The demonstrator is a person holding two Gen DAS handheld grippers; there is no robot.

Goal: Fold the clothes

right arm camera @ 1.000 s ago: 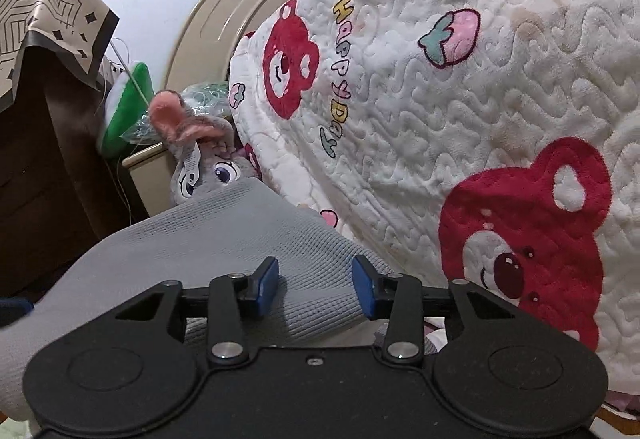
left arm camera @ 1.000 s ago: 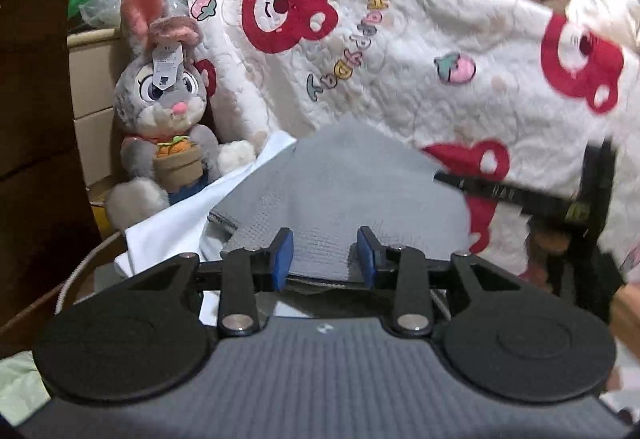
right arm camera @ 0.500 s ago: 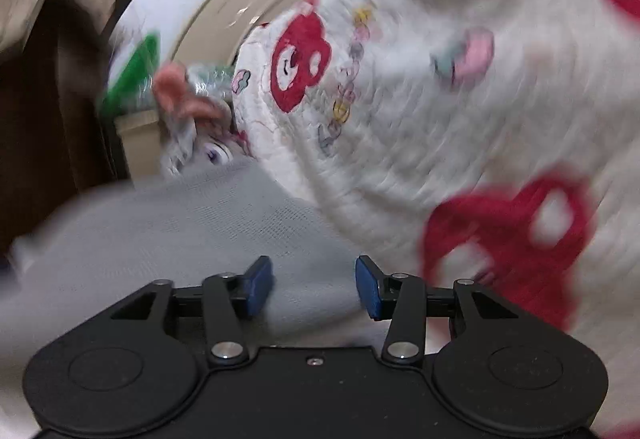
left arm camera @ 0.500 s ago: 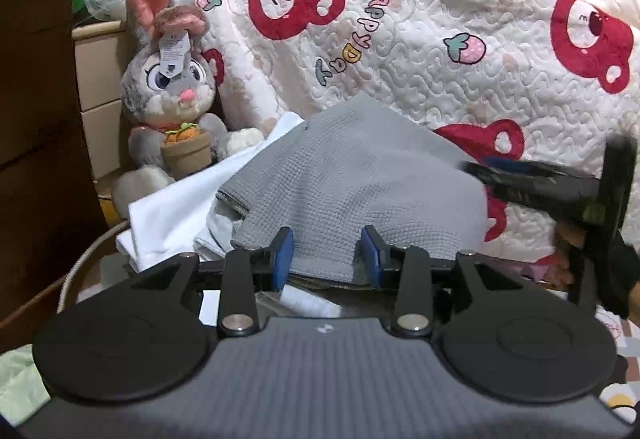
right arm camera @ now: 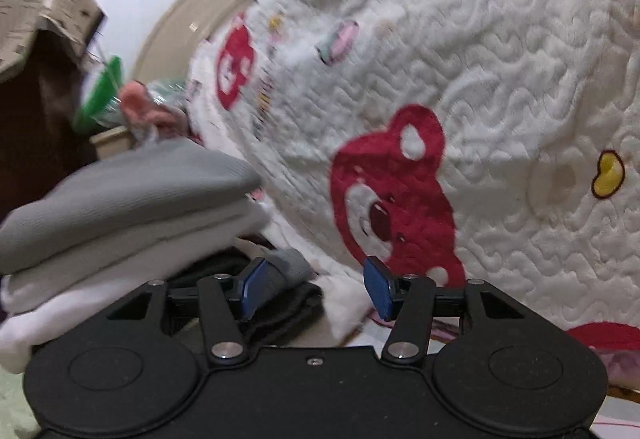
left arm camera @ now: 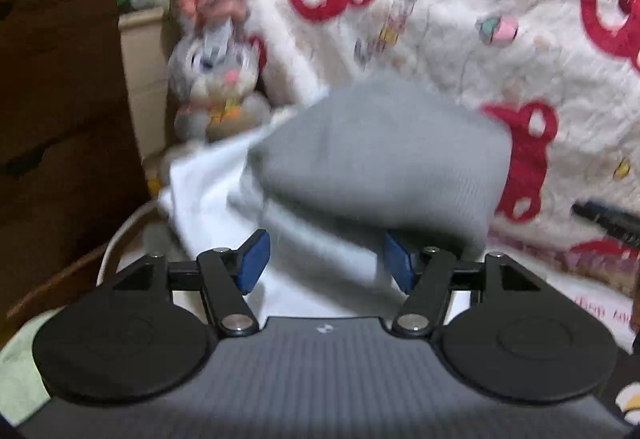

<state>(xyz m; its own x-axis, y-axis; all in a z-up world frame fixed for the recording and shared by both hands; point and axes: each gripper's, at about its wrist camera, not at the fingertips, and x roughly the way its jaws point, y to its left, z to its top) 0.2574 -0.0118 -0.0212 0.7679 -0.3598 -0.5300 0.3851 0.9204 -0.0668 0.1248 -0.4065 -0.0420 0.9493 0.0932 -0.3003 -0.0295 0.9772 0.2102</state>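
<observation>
- Left tool (left arm camera: pixel 325 266) is standing with its blue pads spread apart, having just been opening; the near edge of the folded grey garment (left arm camera: pixel 380 163) is lying between and just beyond the pads, which are not pressing on it.
- Right tool (right arm camera: pixel 316 289) is likewise standing apart, its jaws having just been opening, with nothing gripped; dark cloth (right arm camera: pixel 280 313) is showing behind its left pad.
- Grey garment is sitting folded on top of a stack, resting on folded white clothes (right arm camera: pixel 120 263) that are sticking out beneath it on the left in the left wrist view.
- In the right wrist view the stack is lying to the left of the tool, grey layer uppermost, white layers below.
- White quilt with red bears (left arm camera: pixel 460 23) is rising behind the stack and is filling most of the right wrist view (right arm camera: pixel 500 111).
- Grey plush rabbit (left arm camera: pixel 212 59) with pink ears is sitting upright to the left of the stack, against the quilt's edge.
- Dark wooden cabinet (left arm camera: pixel 60 99) is standing at the far left.
- Both views are blurring, so fine detail is not readable.
</observation>
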